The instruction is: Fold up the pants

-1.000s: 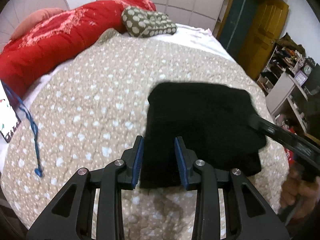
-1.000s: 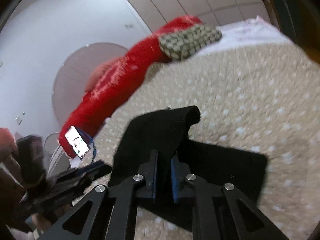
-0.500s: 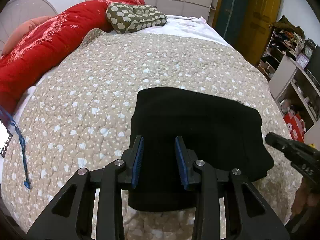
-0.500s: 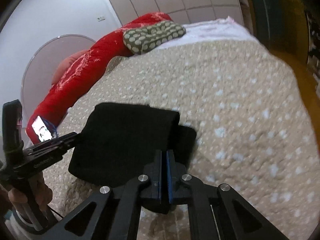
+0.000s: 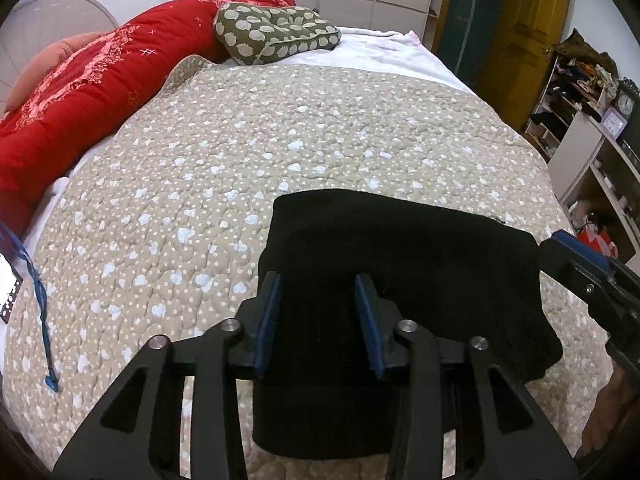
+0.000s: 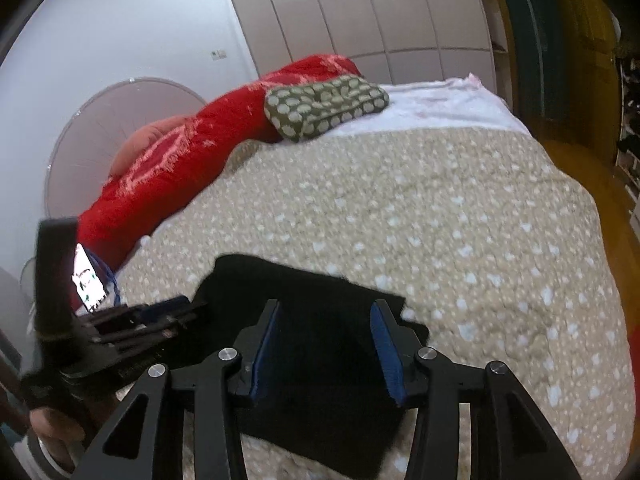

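Left wrist view: my left tongs (image 5: 318, 320) hang released over the near end of the black pants (image 5: 400, 280), blue pads parted with dark cloth showing between them but not pressed; these jaws have just been opening a little. The pants lie folded into a squat bundle on the beige spotted quilt (image 5: 280, 140) near the closer edge of the bed. My right tongs (image 5: 576, 256) poke in from the right edge, just beside the bundle's far corner. Up by the head of the bed a red duvet (image 5: 100, 80) runs along the left side with a green patterned cushion (image 5: 276, 32) leaning on it, and a blue cord (image 5: 40, 308) trails at the left edge of the quilt. On the right, open shelves (image 5: 580, 92) hold a jumble of small items too small to name. From the right wrist view, my right tongs (image 6: 326, 348) stand wide and released above the pants (image 6: 320, 320), nothing clamped; their jaws have just been opening. A second ago they were clenched on a raised flap of the cloth; that flap now lies flat on the bundle. My left tongs (image 6: 168, 312) show blurred at the left.
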A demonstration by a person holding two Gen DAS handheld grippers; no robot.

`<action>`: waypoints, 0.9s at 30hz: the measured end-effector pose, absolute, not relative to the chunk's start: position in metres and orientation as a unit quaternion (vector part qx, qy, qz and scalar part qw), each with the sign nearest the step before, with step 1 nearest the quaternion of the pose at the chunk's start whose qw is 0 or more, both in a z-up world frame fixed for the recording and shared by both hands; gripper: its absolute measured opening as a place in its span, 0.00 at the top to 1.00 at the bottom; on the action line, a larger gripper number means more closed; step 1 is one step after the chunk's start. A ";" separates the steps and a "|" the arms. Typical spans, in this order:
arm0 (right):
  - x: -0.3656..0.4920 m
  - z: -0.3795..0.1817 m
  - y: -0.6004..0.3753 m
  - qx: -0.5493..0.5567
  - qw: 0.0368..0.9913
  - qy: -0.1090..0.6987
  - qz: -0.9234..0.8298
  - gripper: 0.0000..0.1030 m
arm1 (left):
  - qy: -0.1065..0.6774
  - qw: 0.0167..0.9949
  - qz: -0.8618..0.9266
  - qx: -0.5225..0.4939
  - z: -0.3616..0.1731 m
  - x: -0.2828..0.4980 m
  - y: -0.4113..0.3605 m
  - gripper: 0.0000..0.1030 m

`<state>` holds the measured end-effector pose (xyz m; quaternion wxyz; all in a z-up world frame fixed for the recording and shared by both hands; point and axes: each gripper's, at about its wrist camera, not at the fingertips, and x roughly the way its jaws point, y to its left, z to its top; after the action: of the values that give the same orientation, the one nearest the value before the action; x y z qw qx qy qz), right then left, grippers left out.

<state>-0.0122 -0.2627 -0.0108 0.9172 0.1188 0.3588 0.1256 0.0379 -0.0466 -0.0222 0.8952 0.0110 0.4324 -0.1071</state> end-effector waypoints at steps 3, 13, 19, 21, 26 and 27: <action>-0.004 -0.012 -0.256 0.107 0.916 0.361 0.138 0.63 | 0.436 0.894 -0.107 0.013 -0.025 0.042 -0.049 0.64; 0.023 -0.059 -0.265 0.109 0.885 0.438 0.116 0.66 | 0.433 0.894 -0.106 0.035 -0.031 0.051 -0.063 0.59; 0.033 -0.065 -0.270 0.122 0.881 0.443 0.115 0.66 | 0.433 0.895 -0.099 0.042 -0.035 0.056 -0.066 0.56; 0.033 -0.062 -0.268 0.118 0.881 0.445 0.112 0.66 | 0.436 0.894 -0.100 0.040 -0.034 0.056 -0.065 0.56; 0.013 -0.039 -0.261 0.099 0.886 0.437 0.120 0.66 | 0.443 0.890 -0.104 0.025 -0.032 0.052 -0.058 0.56; 0.006 -0.035 -0.258 0.091 0.886 0.436 0.127 0.66 | 0.445 0.889 -0.106 0.021 -0.032 0.049 -0.056 0.56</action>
<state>0.0059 -0.2582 -0.0354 0.8861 0.0910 0.4363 0.1268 0.0495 -0.0559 -0.0316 0.8891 0.0212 0.4448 -0.1056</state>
